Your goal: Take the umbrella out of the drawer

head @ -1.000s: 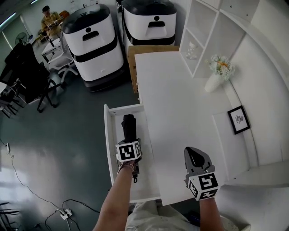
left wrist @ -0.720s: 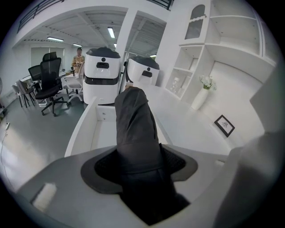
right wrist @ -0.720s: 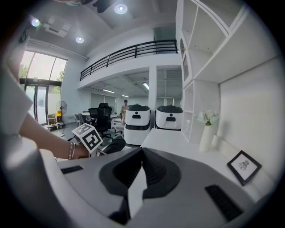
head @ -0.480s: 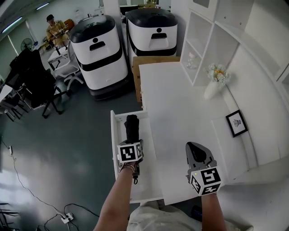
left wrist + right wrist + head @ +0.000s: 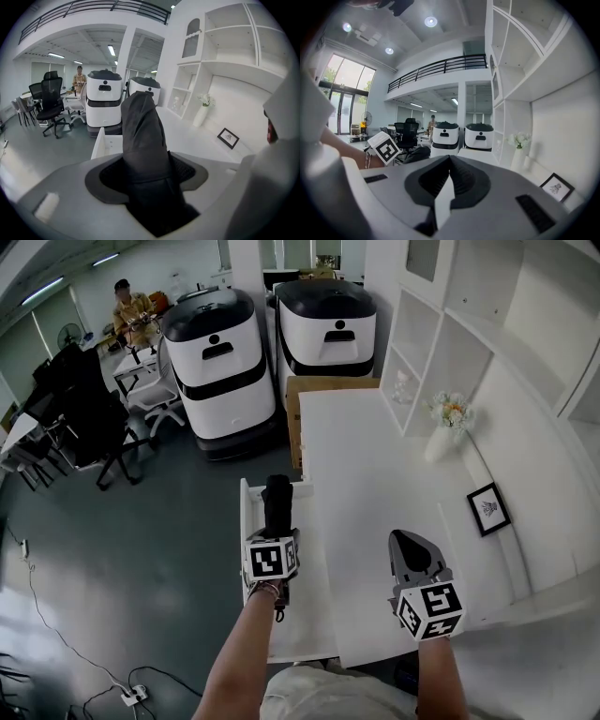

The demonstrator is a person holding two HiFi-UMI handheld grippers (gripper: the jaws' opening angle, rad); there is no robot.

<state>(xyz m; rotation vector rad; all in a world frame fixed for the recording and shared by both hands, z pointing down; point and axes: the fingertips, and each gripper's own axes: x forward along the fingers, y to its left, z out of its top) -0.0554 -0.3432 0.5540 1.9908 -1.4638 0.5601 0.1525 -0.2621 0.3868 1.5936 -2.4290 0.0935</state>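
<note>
Clamping umbrella (image 5: 276,498) — left tool (image 5: 146,171), midsection hidden under cube (image 5: 270,560), right tool (image 5: 450,164) closed — empty.

White table (image 5: 375,474) — a flower vase (image 5: 439,442) and a framed picture (image 5: 487,509) stand near the wall. Its drawer (image 5: 307,610) stands open.

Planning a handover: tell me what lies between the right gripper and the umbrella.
Head view: only bare tabletop and open drawer floor separate right gripper from umbrella.
</note>
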